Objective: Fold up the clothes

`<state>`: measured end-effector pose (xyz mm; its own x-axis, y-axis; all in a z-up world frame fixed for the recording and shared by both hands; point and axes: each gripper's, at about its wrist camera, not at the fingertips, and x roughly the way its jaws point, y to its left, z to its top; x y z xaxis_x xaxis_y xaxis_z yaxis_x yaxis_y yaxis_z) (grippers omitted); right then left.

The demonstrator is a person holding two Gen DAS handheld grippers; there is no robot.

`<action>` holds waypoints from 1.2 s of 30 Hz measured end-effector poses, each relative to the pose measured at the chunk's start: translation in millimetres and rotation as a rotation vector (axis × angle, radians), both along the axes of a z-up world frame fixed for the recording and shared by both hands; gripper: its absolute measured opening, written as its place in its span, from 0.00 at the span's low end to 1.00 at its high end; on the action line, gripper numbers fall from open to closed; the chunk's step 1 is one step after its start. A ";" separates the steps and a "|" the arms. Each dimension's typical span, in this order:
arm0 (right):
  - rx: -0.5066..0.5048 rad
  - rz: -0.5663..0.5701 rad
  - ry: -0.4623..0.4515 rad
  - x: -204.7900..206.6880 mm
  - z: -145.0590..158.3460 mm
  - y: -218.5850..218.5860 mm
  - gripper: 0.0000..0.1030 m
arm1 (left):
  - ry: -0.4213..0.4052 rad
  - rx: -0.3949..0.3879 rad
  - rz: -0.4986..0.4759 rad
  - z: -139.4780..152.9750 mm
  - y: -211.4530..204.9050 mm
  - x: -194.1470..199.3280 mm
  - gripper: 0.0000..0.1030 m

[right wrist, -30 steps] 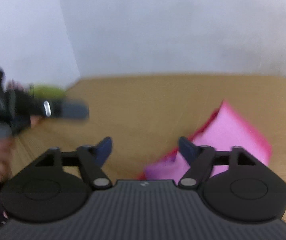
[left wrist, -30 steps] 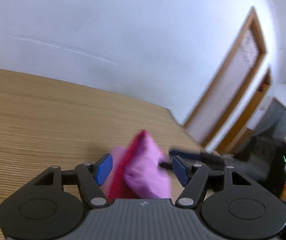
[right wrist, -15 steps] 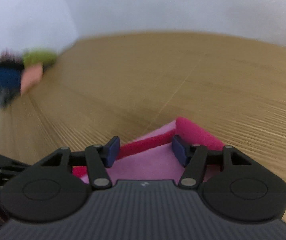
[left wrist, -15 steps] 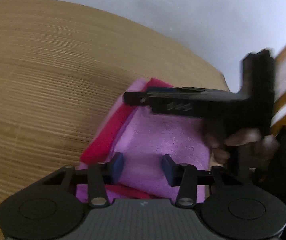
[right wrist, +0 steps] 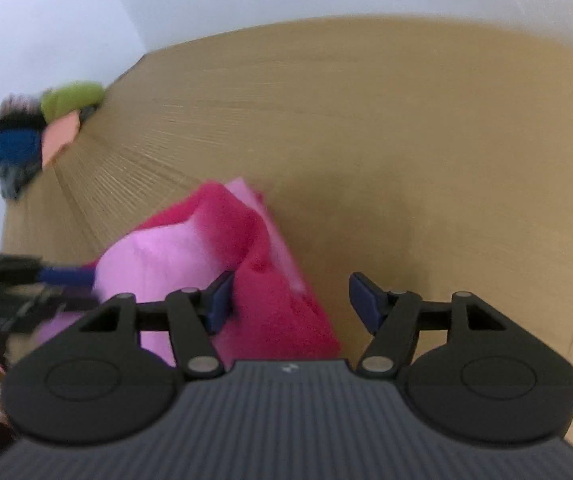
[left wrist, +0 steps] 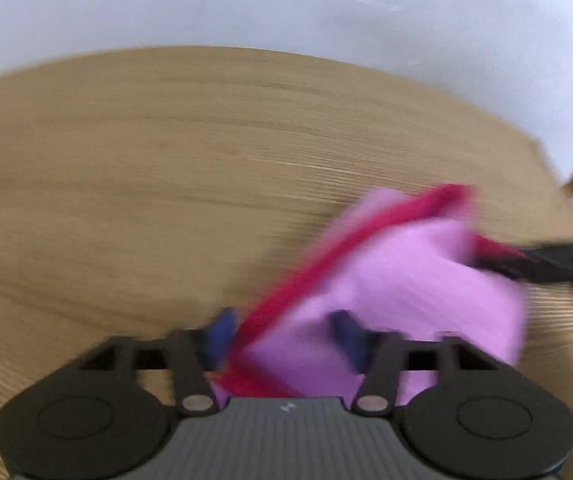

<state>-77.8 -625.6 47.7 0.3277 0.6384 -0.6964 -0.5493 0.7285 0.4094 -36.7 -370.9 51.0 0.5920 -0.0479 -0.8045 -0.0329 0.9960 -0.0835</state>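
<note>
The left gripper (left wrist: 282, 334) has its fingers spread apart with the pink cloth (left wrist: 406, 280) lying between them, not squeezed. The right gripper (right wrist: 290, 300) is spread wide too, with the cloth bunched at its left finger. The cloth sits on the wooden table (right wrist: 406, 140). Far off, a pile of clothes (right wrist: 38, 132) lies by the wall.

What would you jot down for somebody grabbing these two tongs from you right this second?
Left tongs: open, with the pink cloth lying between the fingers; grip not confirmed, picture blurred.
Right tongs: open, one finger against the same cloth, nothing clamped.
The cloth lies bunched on the wooden table, pale side and deep-pink side both showing.
Other clothes sit in a pile at the table's far corner.
Left: square up and flatten this fold, then take the pile.
</note>
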 end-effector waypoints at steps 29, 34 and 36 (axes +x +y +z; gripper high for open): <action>-0.167 -0.142 -0.193 -72.2 7.1 67.3 0.60 | -0.042 0.034 -0.274 -5.8 2.2 19.4 0.66; -0.176 -0.234 -0.179 -76.6 4.6 98.7 0.60 | -0.036 0.023 -0.291 -4.5 5.7 22.9 0.67; -0.167 -0.272 -0.176 -81.5 12.9 103.1 0.59 | -0.017 0.009 -0.267 4.2 5.6 16.7 0.67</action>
